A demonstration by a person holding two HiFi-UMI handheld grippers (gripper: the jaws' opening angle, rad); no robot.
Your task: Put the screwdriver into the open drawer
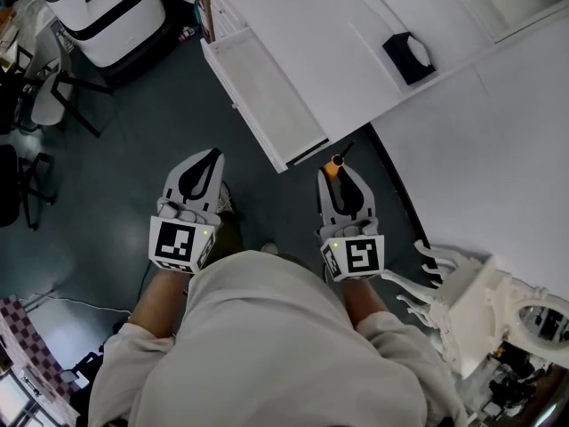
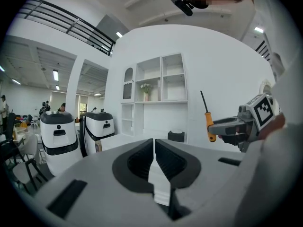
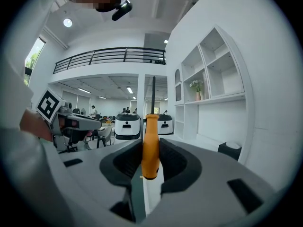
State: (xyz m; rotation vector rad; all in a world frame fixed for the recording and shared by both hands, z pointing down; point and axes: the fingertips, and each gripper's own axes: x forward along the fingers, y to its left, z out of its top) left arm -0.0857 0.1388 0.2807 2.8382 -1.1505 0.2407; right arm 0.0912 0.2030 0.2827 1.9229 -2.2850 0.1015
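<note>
The screwdriver (image 1: 335, 164) has an orange handle and a thin black shaft that points toward the cabinet. My right gripper (image 1: 343, 173) is shut on the handle, just short of the near corner of the open white drawer (image 1: 267, 96). In the right gripper view the orange handle (image 3: 150, 145) stands upright between the pads, shaft pointing up. My left gripper (image 1: 210, 158) is shut with nothing in it, level with the right one and to its left, below the drawer's front. The left gripper view shows the screwdriver (image 2: 209, 124) held by the right gripper (image 2: 236, 126).
The drawer juts from a white cabinet (image 1: 356, 43) with a small black holder (image 1: 409, 58) on top. White mobile robots (image 1: 102, 7) and a black chair (image 1: 44, 87) stand at the left on dark floor. A white plastic model (image 1: 480, 305) sits at lower right.
</note>
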